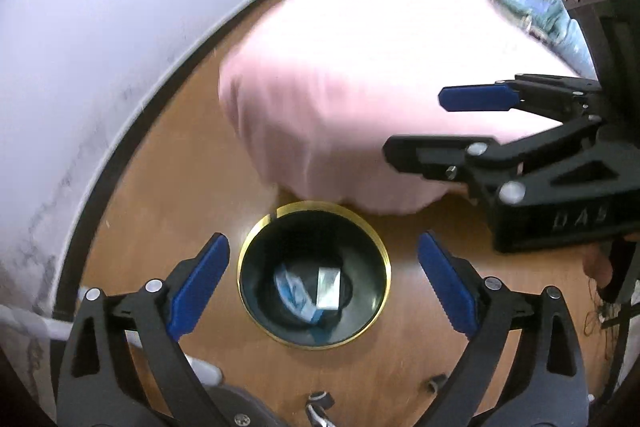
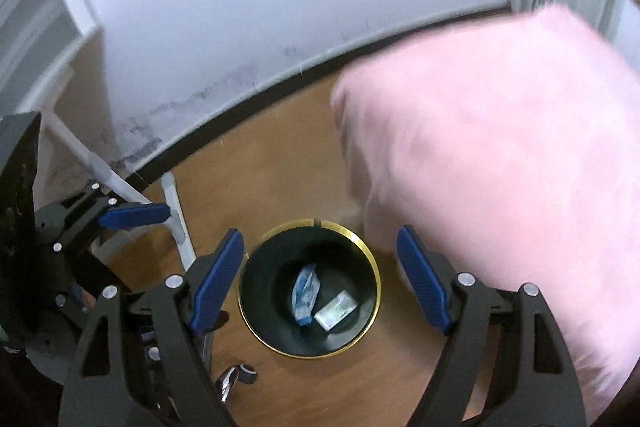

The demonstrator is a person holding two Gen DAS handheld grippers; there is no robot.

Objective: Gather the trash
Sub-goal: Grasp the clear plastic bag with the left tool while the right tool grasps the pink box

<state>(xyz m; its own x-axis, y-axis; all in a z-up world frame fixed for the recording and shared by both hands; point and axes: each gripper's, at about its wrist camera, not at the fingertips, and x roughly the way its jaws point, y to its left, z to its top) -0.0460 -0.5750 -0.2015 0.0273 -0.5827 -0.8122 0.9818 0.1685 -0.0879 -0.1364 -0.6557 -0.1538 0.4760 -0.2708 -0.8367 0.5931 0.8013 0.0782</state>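
Brass-rimmed and black inside, the round bin (image 1: pixel 314 275) stands on the wooden floor (image 1: pixel 160 195), directly below and ahead of both grippers, and each wrist view looks almost straight down into its mouth. Two pieces of trash already lie on its bottom, side by side and nearly touching: a crumpled blue-and-white wrapper (image 2: pixel 305 294) and a small pale box (image 2: pixel 335 309), whose long axis runs slantwise across the bin. The left gripper (image 1: pixel 323 283) hangs with its jaws wide apart and nothing between them; the right gripper (image 2: pixel 320 277) likewise has its jaws spread and holds nothing. Neither is clearly nearer; the bin's mouth sits centred between both pairs of blue pads. A pink covered bed (image 2: pixel 500 163) crowds the bin on its right and far side, its hanging edge just beside the rim, and a white wall (image 2: pixel 280 7) with a dark skirting closes off the far left. Open floor lies mostly on the near side, so that looks the easiest way to pull back.
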